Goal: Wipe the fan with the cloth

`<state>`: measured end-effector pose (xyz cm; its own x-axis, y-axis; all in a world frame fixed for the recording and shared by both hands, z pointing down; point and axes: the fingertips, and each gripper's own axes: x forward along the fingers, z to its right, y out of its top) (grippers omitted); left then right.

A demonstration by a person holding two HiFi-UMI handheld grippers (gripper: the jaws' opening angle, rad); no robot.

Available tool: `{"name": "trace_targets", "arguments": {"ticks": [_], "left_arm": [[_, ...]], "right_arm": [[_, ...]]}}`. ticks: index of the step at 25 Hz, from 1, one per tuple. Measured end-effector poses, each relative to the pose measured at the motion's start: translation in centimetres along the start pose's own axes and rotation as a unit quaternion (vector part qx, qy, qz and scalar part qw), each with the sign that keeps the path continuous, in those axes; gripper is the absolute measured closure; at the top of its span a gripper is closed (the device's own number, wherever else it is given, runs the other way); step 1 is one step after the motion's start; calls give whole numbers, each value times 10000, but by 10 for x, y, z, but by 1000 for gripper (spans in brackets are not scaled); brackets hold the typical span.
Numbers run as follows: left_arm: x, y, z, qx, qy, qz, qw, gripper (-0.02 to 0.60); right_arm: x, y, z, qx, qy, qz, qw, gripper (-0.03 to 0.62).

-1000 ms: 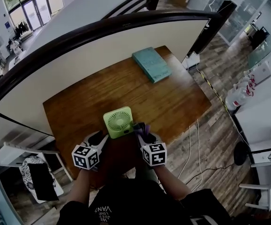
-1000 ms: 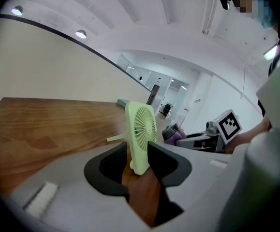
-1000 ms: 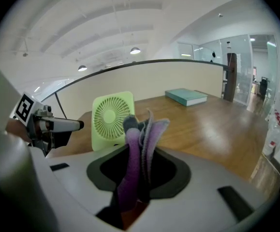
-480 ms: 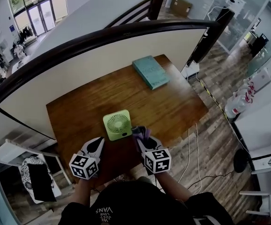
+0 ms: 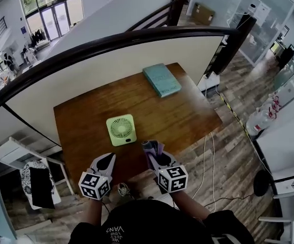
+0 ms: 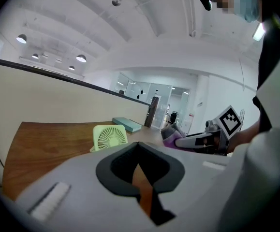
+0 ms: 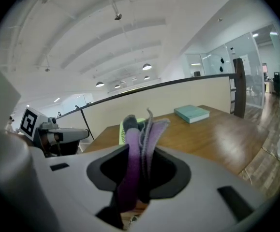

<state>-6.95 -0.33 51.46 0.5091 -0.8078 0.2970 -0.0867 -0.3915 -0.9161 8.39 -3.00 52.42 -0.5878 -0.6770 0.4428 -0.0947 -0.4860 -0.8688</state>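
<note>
A light green square fan (image 5: 121, 129) stands on the brown wooden table (image 5: 187, 116), its grille facing me. My left gripper (image 5: 106, 161) hangs over the table's near edge, short of the fan and to its left, shut with nothing between its fingers. My right gripper (image 5: 152, 149) is short of the fan on the right, shut on a folded purple cloth (image 5: 152, 147). In the left gripper view the fan (image 6: 110, 137) lies ahead past the closed jaws of the left gripper (image 6: 140, 151). In the right gripper view the cloth (image 7: 144, 134) sticks up out of the right gripper (image 7: 140, 149) and hides most of the fan (image 7: 121, 133).
A teal book (image 5: 162, 80) lies at the table's far right corner. A dark handrail on a white partition (image 5: 111, 65) borders the far side. Cables (image 5: 207, 156) trail on the floor to the right, and a white rack (image 5: 14, 161) stands lower left.
Both grippers have drawn back from the fan's sides toward me and risen. The left one, open beside the fan before, is shut. The fan stays on the table.
</note>
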Motion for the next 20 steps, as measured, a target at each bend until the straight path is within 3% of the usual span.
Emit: {"name": "trace_targets", "arguments": {"ticks": [9, 20], "left_arm": [[-36, -14, 48, -81, 484, 254, 9985, 571], [-69, -37, 93, -116, 804, 408, 9959, 571]], "right_arm": [[-51, -5, -7, -189, 416, 167, 9988, 484], [-94, -28, -22, -361, 812, 194, 9959, 484]]}}
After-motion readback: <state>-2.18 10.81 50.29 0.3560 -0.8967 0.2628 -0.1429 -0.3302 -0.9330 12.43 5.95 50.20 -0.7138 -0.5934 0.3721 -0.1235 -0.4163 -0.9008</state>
